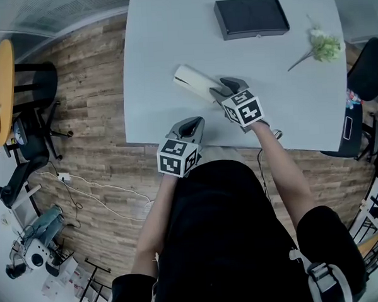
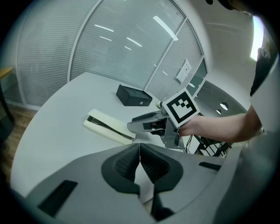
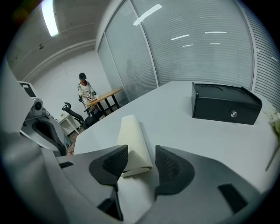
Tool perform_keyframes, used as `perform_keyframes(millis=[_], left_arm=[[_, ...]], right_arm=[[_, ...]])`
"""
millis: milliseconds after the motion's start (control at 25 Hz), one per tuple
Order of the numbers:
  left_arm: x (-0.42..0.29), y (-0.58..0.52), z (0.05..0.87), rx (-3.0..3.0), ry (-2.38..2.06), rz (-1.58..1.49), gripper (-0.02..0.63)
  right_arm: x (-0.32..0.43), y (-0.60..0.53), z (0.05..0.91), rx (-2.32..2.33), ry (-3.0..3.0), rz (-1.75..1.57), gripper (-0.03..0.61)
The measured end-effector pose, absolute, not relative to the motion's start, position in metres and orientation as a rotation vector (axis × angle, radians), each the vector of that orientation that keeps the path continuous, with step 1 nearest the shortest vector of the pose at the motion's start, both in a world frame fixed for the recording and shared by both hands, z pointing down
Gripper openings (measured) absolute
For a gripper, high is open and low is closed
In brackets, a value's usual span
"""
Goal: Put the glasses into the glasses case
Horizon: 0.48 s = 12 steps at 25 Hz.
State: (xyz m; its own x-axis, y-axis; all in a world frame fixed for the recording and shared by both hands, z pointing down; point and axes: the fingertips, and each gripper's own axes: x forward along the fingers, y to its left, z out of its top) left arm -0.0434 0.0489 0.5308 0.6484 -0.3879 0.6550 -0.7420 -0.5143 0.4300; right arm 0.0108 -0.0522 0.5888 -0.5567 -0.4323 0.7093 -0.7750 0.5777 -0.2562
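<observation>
A cream glasses case (image 1: 195,82) lies slantwise on the white table (image 1: 158,41). In the left gripper view the case (image 2: 107,125) shows a dark strip along its side; I cannot tell whether that is the glasses. My right gripper (image 1: 225,86) is at the case's near right end. In the right gripper view the jaws (image 3: 136,159) stand open with the case's end (image 3: 132,146) between them, a gap on the right side. My left gripper (image 1: 192,123) hovers at the table's front edge, its pads (image 2: 140,154) shut together on nothing.
A black box (image 1: 251,16) stands at the table's far side. A pale flower sprig (image 1: 324,45) lies at the right. Office chairs (image 1: 27,80) and cables are on the wooden floor to the left. A person stands far off by a desk (image 3: 85,92).
</observation>
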Motion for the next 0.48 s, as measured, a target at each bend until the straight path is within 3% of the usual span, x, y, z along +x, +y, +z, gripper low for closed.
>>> perform_keyframes(millis=[480], left_arm=[[-0.043,0.052,0.529,2.151,-0.878,0.637,0.023]], right_arm=[[0.013,-0.037,0.6,0.921,-2.184,0.751,0.213]])
